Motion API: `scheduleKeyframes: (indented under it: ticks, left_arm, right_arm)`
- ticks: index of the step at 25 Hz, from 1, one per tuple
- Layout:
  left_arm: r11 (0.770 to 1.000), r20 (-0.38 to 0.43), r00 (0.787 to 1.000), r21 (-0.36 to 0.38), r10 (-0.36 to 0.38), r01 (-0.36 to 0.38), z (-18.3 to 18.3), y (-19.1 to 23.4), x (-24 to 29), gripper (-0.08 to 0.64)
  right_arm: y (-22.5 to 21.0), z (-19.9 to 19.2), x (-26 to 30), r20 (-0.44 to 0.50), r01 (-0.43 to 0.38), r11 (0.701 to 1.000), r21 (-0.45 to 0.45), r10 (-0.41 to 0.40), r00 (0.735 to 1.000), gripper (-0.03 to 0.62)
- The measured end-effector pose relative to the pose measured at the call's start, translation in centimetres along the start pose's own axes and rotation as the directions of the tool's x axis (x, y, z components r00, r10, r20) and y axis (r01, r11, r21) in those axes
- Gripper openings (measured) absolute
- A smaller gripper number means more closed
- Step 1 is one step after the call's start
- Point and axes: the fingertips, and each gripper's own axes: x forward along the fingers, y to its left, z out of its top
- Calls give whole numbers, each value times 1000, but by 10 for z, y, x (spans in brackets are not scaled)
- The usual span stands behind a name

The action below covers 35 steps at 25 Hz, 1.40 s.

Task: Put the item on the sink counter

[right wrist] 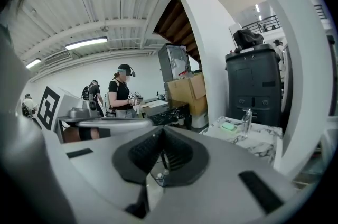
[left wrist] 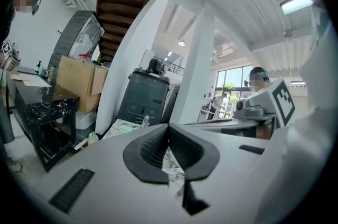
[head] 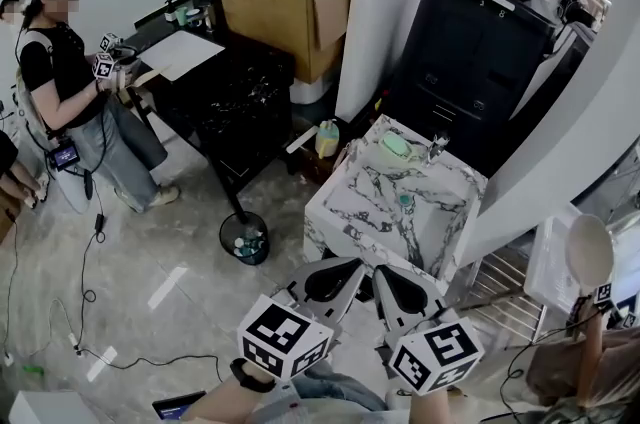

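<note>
Two grippers sit at 6 o'clock in the head view, side by side. The left gripper and the right gripper both have their jaws pressed together on nothing, and their cubes carry black-and-white square patterns. At their 12 o'clock stands the white marble-veined sink table, its near corner closest to them. The pale green oval item lies near the table's far edge, at 9 o'clock of the chrome tap. A white column and a black cabinet stand close behind the table, and a wire rack is at its 4 o'clock. A round black bin stands at its 8 o'clock. Open grey floor stretches toward 9 o'clock, crossed by a black cable.
</note>
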Motion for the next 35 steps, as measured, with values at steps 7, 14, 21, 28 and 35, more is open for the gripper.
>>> scheduleKeyframes:
  ticks: [7, 14, 21, 28, 35]
  left_arm:
    - [1000, 3, 1000, 1, -12, 12, -2, -5, 3, 14]
    - [1000, 0, 1000, 1, -29, 29, -5, -11, 6, 14]
    - [1000, -10, 999, 3, -31, 31, -6, -14, 4, 14]
    - [1000, -3, 1000, 0, -28, 28, -5, -14, 2, 14]
    - [998, 43, 997, 15, -67, 66, 7, -19, -1, 14]
  right_arm:
    - [-2, -1, -4, -3, 2, 1000, -25, -2, 1000, 6]
    - [-7, -4, -10, -3, 17, 1000, -24, -17, 1000, 6]
    - [-2, -7, -7, -27, -2, 1000, -32, 1, 1000, 6]
    - [-2, -9, -8, -28, 3, 1000, -20, -4, 1000, 6]
    - [2, -6, -10, -22, -3, 999, -35, 2, 1000, 6]
